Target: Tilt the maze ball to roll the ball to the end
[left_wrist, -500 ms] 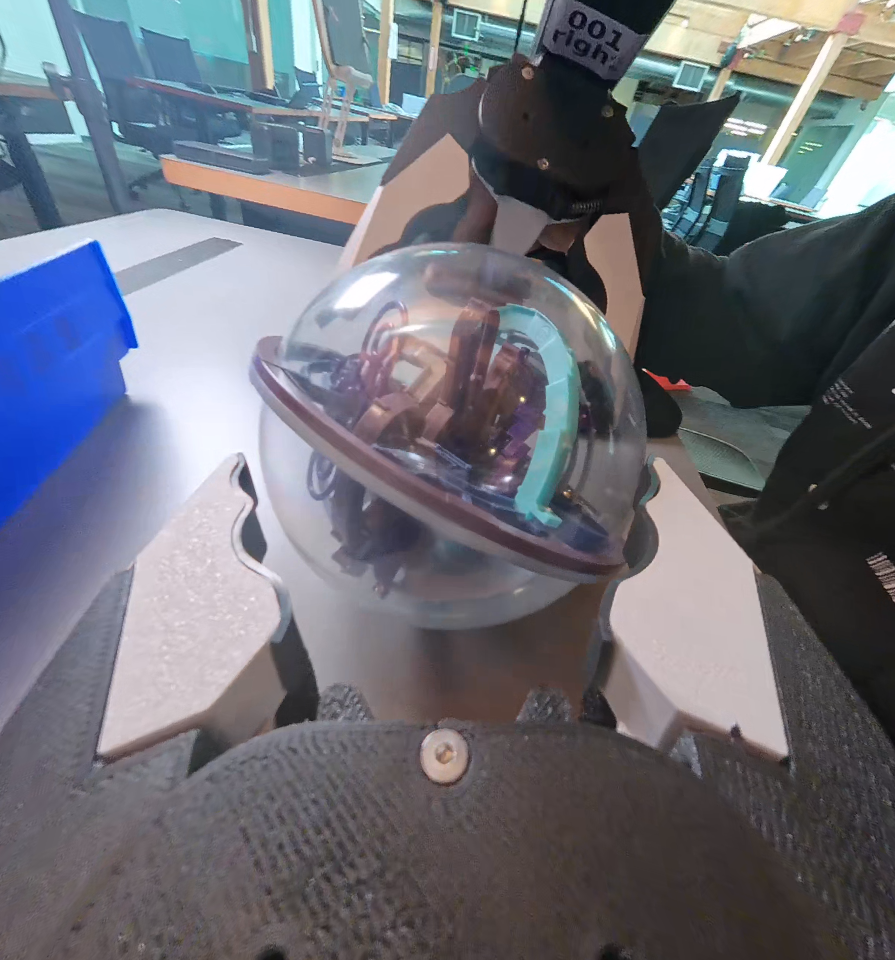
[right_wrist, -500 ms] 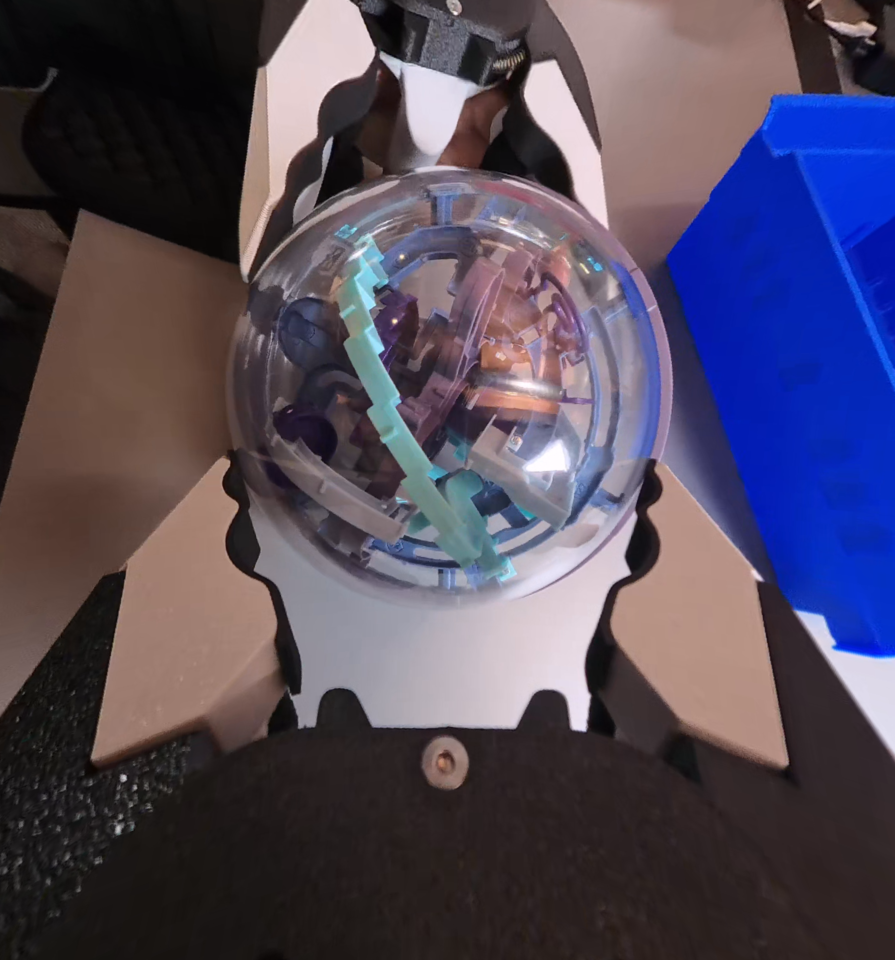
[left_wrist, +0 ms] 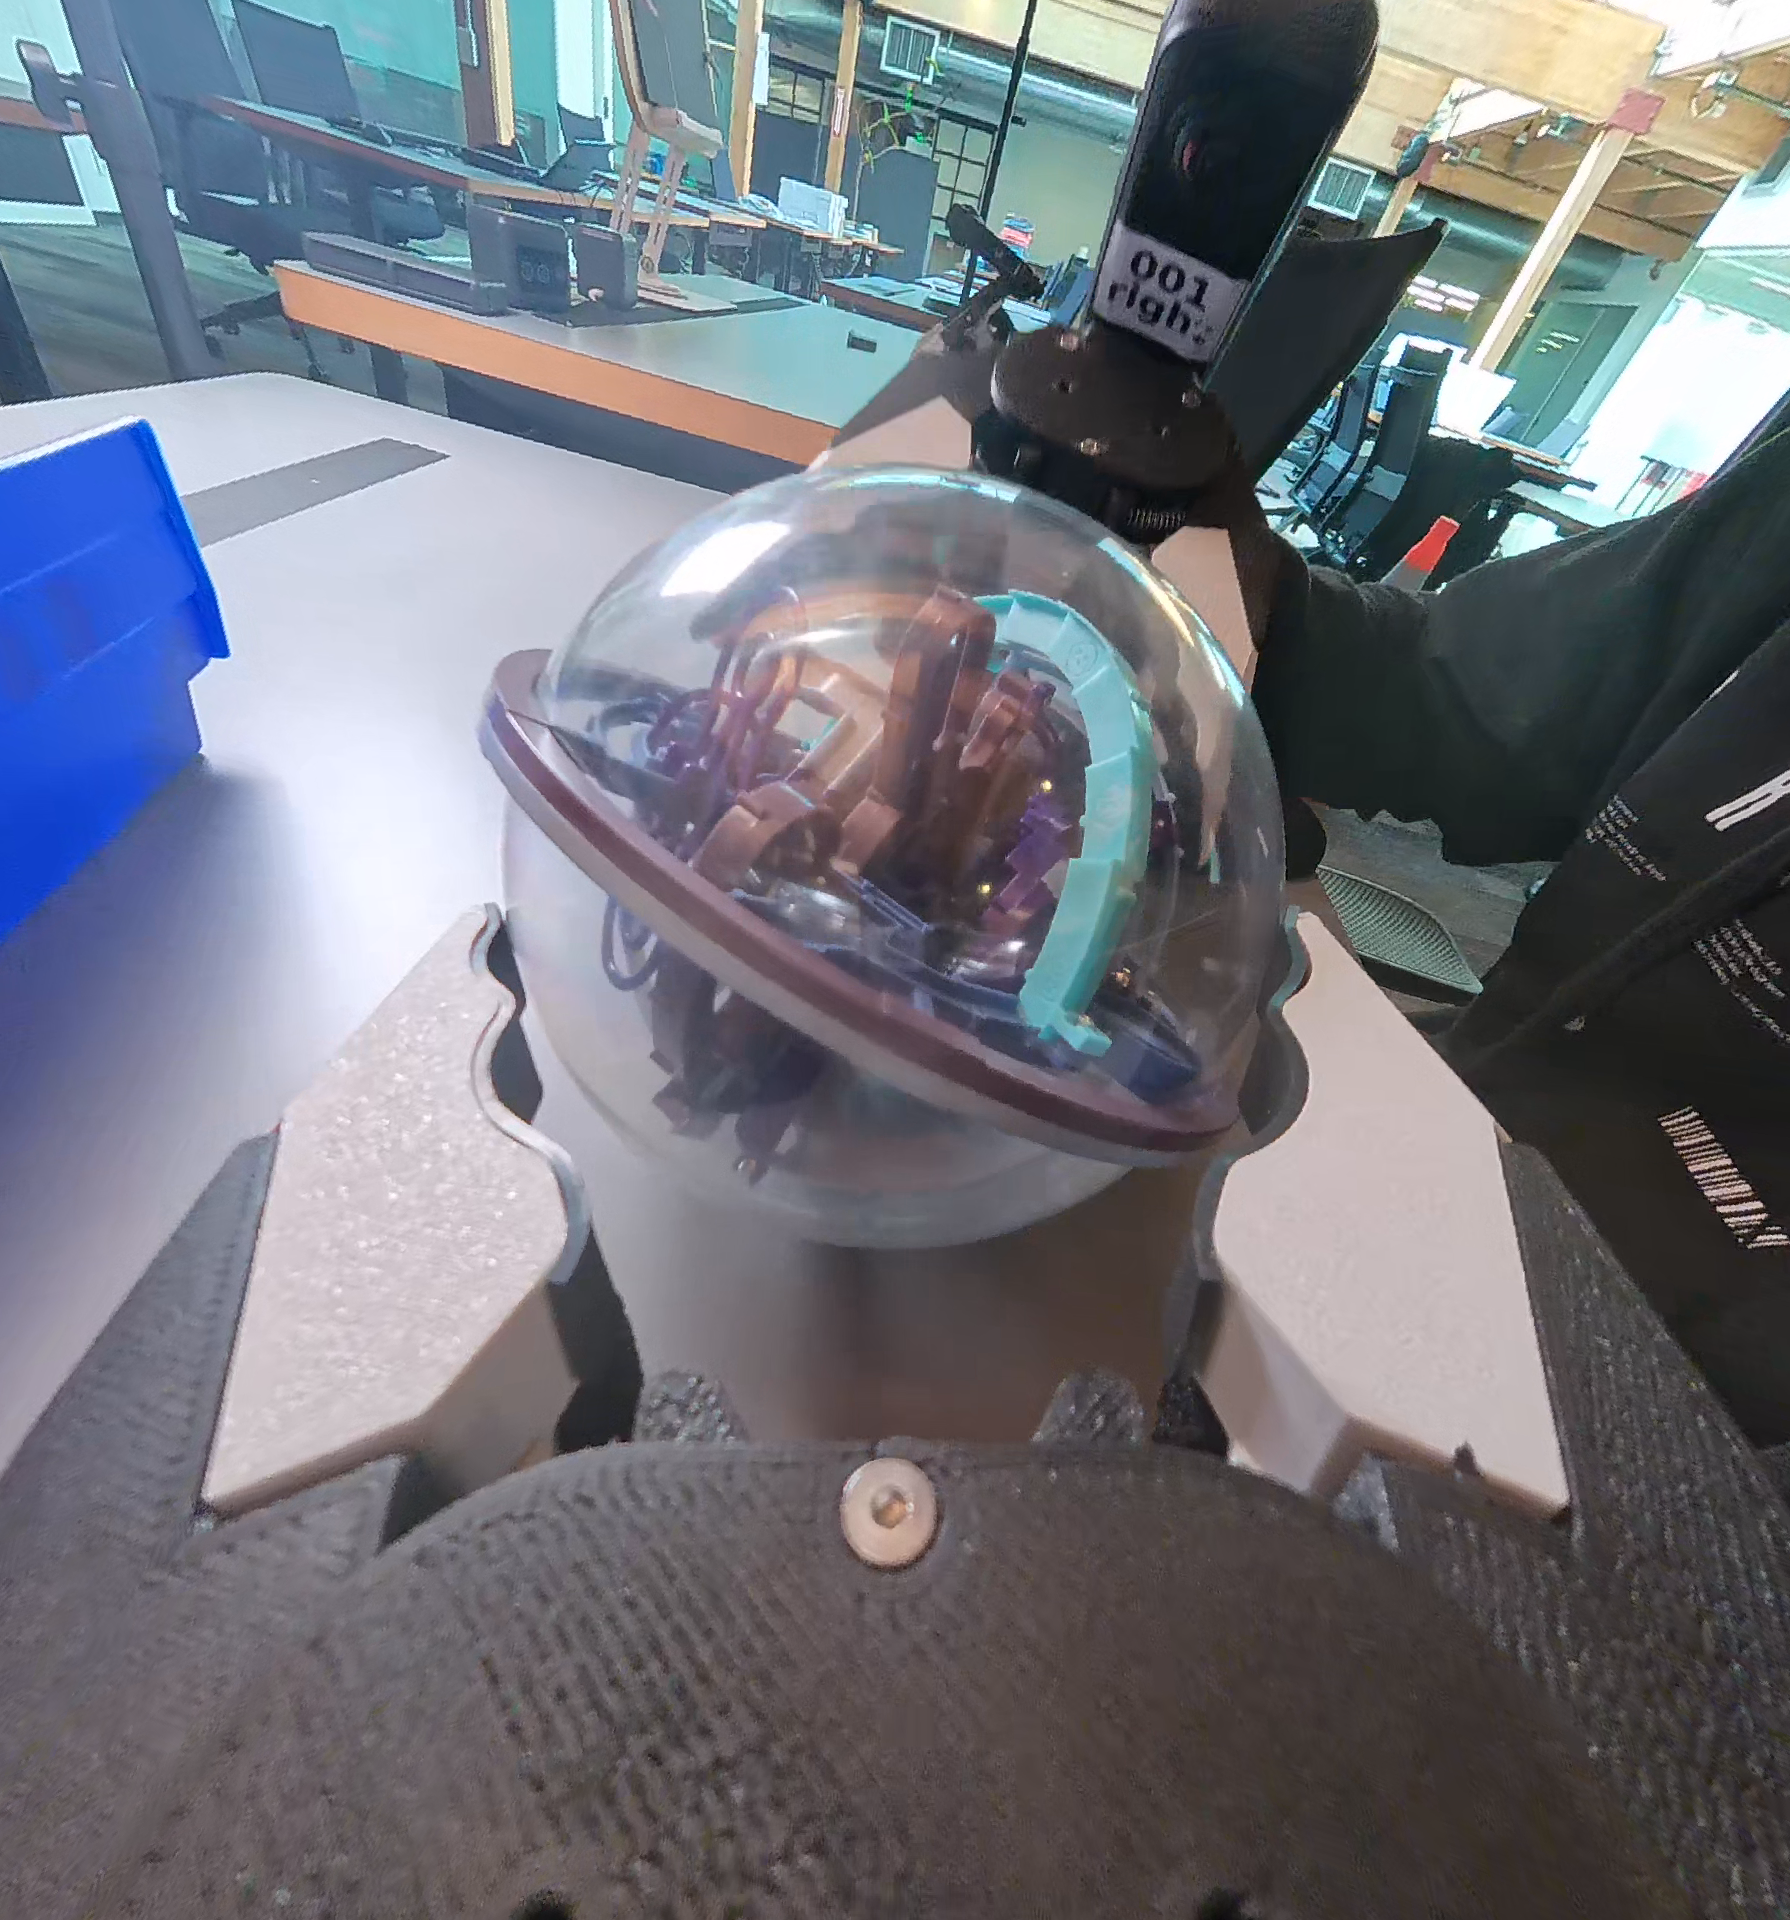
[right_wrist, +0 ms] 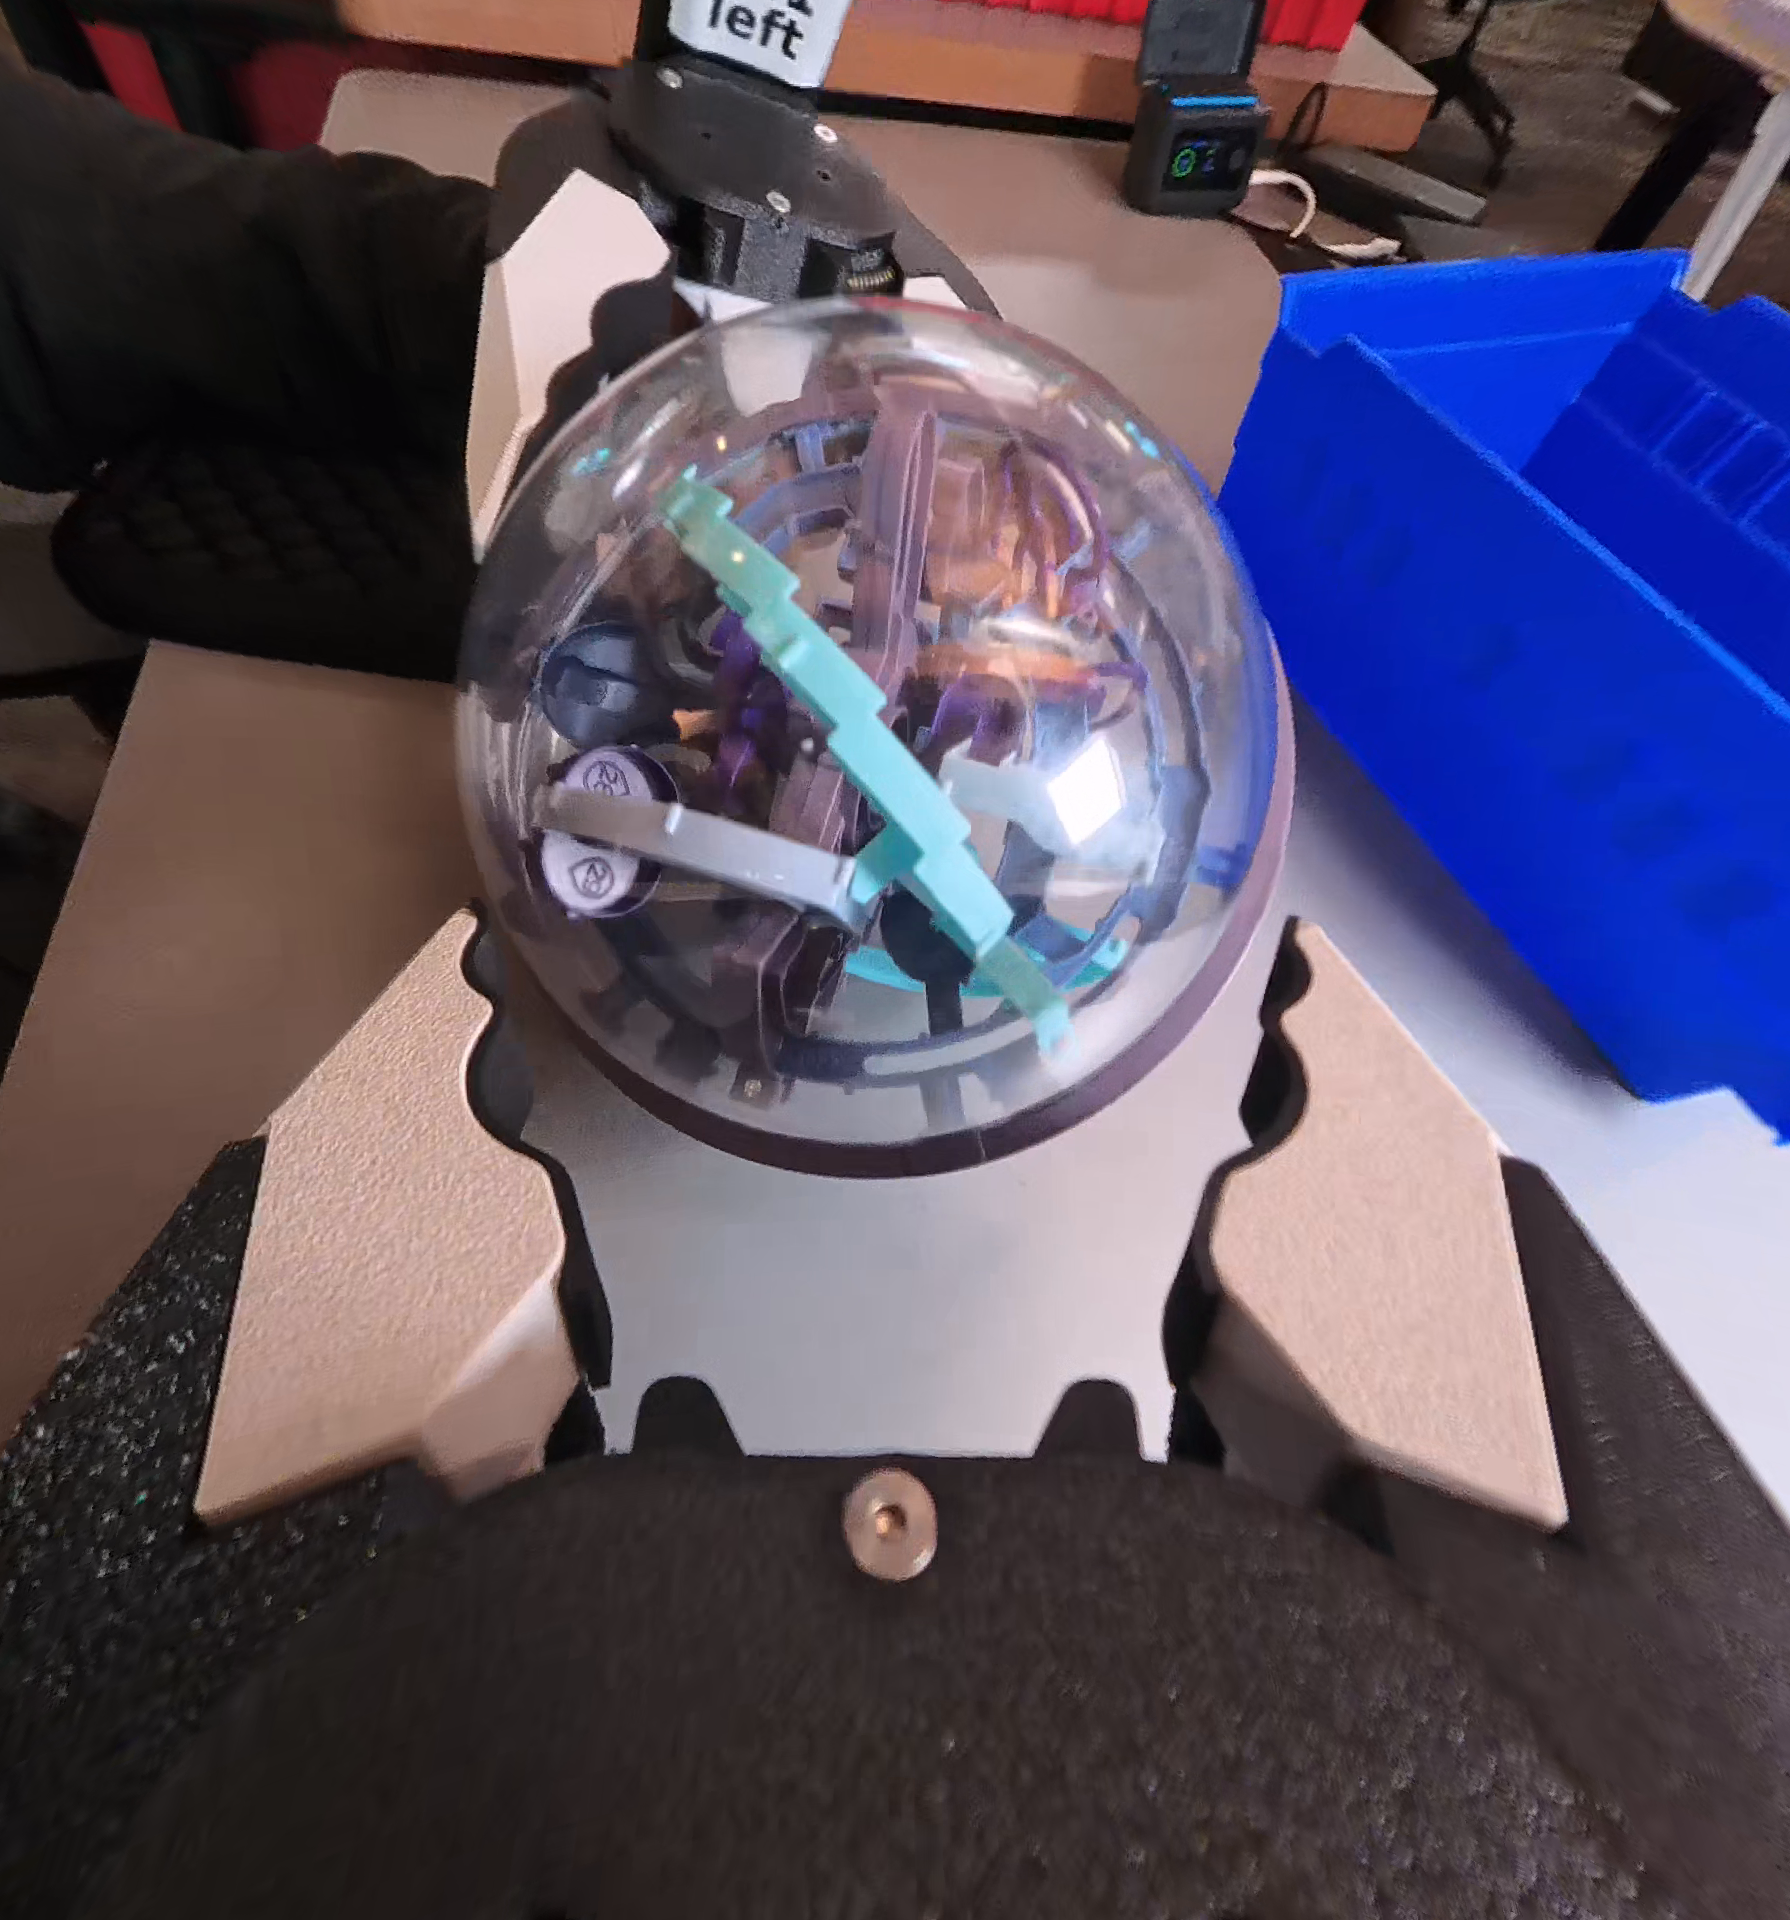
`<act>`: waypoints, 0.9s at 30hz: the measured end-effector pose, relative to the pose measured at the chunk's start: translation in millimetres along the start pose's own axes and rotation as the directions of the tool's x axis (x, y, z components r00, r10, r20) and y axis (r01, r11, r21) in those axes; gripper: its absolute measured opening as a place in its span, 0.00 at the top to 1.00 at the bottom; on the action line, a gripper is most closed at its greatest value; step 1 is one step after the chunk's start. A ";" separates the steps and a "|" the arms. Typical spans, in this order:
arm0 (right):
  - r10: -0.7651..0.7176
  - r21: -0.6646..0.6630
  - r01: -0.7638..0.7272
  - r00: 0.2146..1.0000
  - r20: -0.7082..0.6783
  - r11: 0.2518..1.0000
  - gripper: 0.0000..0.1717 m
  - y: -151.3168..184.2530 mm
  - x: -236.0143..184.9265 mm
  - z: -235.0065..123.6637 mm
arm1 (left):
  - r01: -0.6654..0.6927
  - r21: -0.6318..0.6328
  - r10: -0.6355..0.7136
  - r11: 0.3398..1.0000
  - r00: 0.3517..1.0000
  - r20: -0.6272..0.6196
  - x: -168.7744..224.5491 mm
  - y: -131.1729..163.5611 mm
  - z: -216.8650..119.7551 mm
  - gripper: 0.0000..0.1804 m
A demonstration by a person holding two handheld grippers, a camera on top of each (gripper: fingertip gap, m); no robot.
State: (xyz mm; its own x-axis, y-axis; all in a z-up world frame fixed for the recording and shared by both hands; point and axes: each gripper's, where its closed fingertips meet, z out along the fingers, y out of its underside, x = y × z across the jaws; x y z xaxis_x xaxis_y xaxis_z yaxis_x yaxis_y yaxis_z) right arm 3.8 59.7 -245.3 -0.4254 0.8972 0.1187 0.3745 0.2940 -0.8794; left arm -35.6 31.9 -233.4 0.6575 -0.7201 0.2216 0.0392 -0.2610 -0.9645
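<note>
Tipping further than half a second back, your clear plastic maze sphere with the maroon equator ring [left_wrist: 870, 831] now shows that ring on a steeper slant, so the little ball inside (can't spot it) should be rolling. It sits just above the grey bench [left_wrist: 371, 582], clamped between your left tongs [left_wrist: 886, 977] and right tongs [right_wrist: 875, 997], both spread wide around its shell. Blue plastic bin [right_wrist: 1556, 644] sits beside.

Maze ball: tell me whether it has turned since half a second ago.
Yes. In the right wrist view the maze ball has tipped: its dark rim band now shows along the lower edge, facing the right gripper, beside the blue bin.
</note>
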 end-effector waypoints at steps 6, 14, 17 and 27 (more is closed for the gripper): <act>-0.003 0.033 0.003 1.000 0.000 0.999 0.20 4.2 -5.7 5.9 | -0.026 -0.003 0.026 1.000 1.000 0.008 2.7 -0.4 2.0 0.24; 0.003 0.081 -0.007 0.999 0.047 0.997 0.20 -5.6 -8.4 -1.5 | 0.054 -0.051 -0.057 0.997 0.997 -0.043 6.3 11.2 5.6 0.24; 0.005 0.094 -0.012 0.997 0.072 0.996 0.20 -9.4 -10.2 -5.6 | 0.082 -0.078 -0.087 0.994 0.994 -0.069 9.8 17.2 8.5 0.24; 0.043 0.081 -0.054 0.990 0.132 0.995 0.21 -12.6 -9.0 -6.5 | -0.144 -0.026 0.144 0.989 0.989 0.017 9.6 4.0 9.2 0.20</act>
State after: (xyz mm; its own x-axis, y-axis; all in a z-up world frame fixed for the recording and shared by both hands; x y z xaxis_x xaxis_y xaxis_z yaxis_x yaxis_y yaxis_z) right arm 8.2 50.1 -232.2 -0.5138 0.8577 0.0195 0.3286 0.2177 -0.9191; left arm -22.3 29.8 -236.5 0.6691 -0.7391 0.0776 -0.0751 -0.1711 -0.9824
